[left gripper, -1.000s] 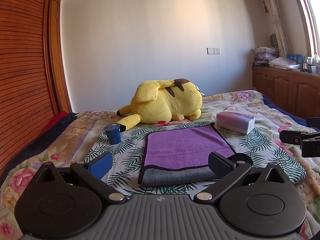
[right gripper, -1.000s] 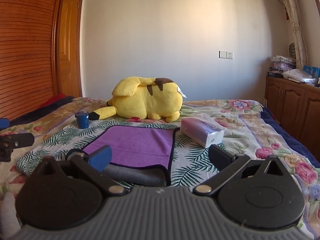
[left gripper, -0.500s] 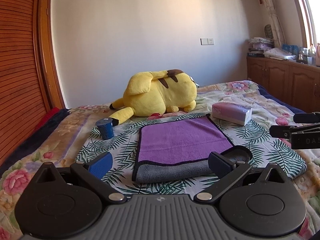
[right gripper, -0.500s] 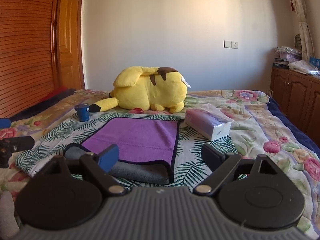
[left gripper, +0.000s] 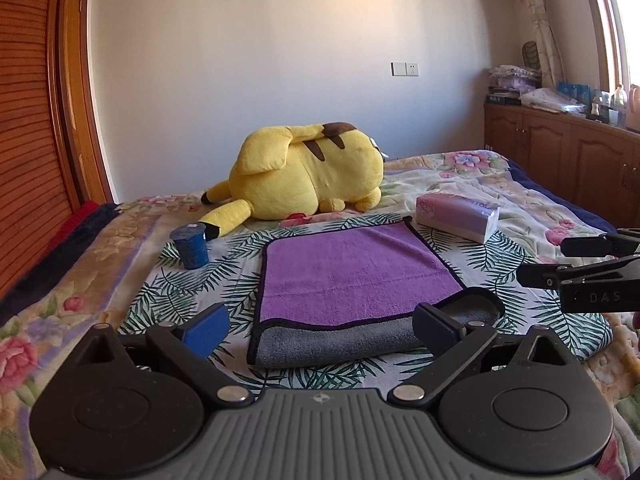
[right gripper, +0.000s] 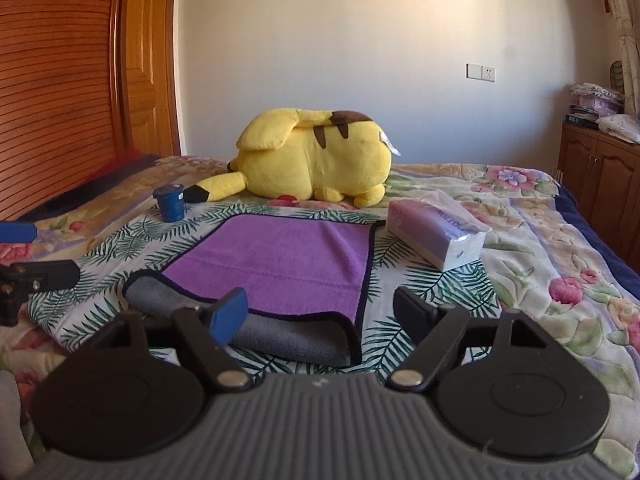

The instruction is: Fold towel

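Both tongs have drawn back a little toward the near edge of the bed [left gripper: 532, 196] over the last second, and the view now takes in more of the towel [left gripper: 352, 276]. Left tongs [left gripper: 324, 326] hang spread wide with nothing between them, just short of the towel's near fold; right tongs [right gripper: 320, 308] are likewise spread and empty, their left pad over the grey near-left corner.

That purple towel lies flat on the palm-leaf sheet [left gripper: 192, 292] at mid-bed, its near edge showing the grey underside rolled out beneath the purple layer, so I judge one fold is already laid. Whether a further fold is wanted cannot be read from this; the loose grey corner at near right looks untidy still.

Far of it sit a Pikachu plush [left gripper: 308, 172], a blue cup [left gripper: 190, 246] at far left, and a tissue pack [left gripper: 456, 216] at far right.
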Available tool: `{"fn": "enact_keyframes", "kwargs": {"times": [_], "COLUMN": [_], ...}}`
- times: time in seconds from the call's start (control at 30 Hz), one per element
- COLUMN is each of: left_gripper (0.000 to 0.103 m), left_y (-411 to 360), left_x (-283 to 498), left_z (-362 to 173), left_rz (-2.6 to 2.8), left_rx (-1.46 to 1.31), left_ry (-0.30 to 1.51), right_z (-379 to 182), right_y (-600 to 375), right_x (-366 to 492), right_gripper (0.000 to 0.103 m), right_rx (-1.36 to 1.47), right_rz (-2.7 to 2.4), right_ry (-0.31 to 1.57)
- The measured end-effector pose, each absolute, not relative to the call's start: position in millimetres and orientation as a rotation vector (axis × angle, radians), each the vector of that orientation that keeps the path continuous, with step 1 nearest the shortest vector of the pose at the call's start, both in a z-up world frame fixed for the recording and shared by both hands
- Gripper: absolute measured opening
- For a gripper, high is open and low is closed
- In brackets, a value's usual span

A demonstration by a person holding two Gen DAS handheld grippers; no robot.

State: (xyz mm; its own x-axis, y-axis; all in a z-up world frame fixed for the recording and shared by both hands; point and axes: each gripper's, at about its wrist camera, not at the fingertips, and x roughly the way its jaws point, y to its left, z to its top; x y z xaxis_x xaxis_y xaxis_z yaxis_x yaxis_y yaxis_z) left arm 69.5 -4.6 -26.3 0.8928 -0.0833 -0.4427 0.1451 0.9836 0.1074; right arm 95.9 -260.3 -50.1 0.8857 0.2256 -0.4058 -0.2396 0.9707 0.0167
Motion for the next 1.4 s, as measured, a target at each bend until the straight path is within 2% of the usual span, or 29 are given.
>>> {"fn": "enact_keyframes", "kwargs": {"times": [0.7, 1.07, 1.4], "left_gripper": [0.071, 0.069, 0.058], "left_y": [12, 22, 35], "left_x": [121, 152, 180], "left_z": [-47, -64, -83], "left_rz": [-0.118, -0.115, -0.135], "left_rx": [0.157, 0.175, 0.141], "left_ry": [0.543, 0.588, 0.662], "right_z": [-69, -82, -95], "right_y": [-251, -248, -250], "right_x": [138, 161, 181], "right_gripper": [0.073, 0.070, 0.066], "right_rx": [-0.049, -0.057, -0.046], "right_rz": [0.278, 0.295, 0.309], "right_ry": [0.507, 0.557, 0.618]}}
